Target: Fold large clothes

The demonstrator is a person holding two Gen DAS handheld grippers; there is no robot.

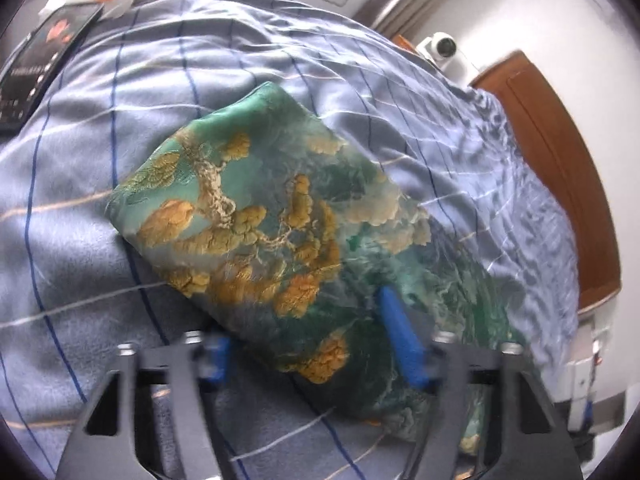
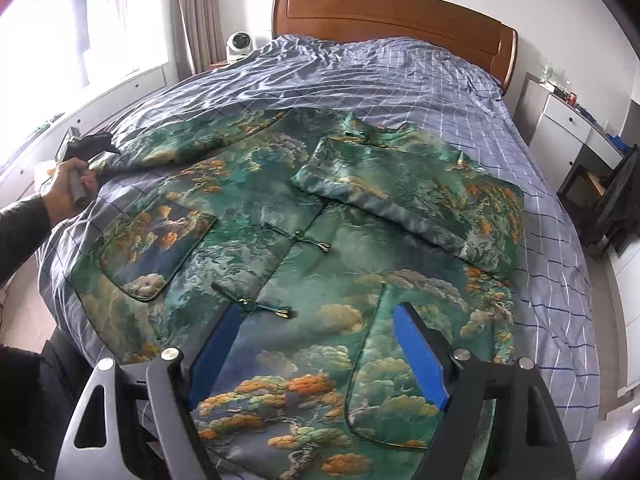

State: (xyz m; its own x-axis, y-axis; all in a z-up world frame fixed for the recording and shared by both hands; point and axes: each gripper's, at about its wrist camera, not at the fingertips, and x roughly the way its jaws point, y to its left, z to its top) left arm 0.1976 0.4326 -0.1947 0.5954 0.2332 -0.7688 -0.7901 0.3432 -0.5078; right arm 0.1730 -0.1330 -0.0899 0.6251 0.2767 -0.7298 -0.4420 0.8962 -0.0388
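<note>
- jacket [image 2: 304, 248], green with gold cloud pattern, lies spread flat on the bed [image 2: 552, 280], front up, knot buttons down the middle.
- one sleeve [image 2: 400, 200] is folded across the chest; the other sleeve [image 1: 248, 200] stretches toward the bed's edge by the window.
- left tool [image 1: 320, 344] sits at that outstretched sleeve's end; one blue finger [image 1: 400, 336] rests on top of the cloth, the other is mostly hidden at the cloth's edge. jaws are partly closed around the sleeve, but i cannot tell if the pads press it.
- right tool [image 2: 320, 360] hovers over the jacket's lower hem, jaws wide apart, holding nothing.
- a hand [image 2: 70, 188] holds the left tool's handle.
- a wooden headboard [image 2: 392, 16] stands at the bed's far end.
</note>
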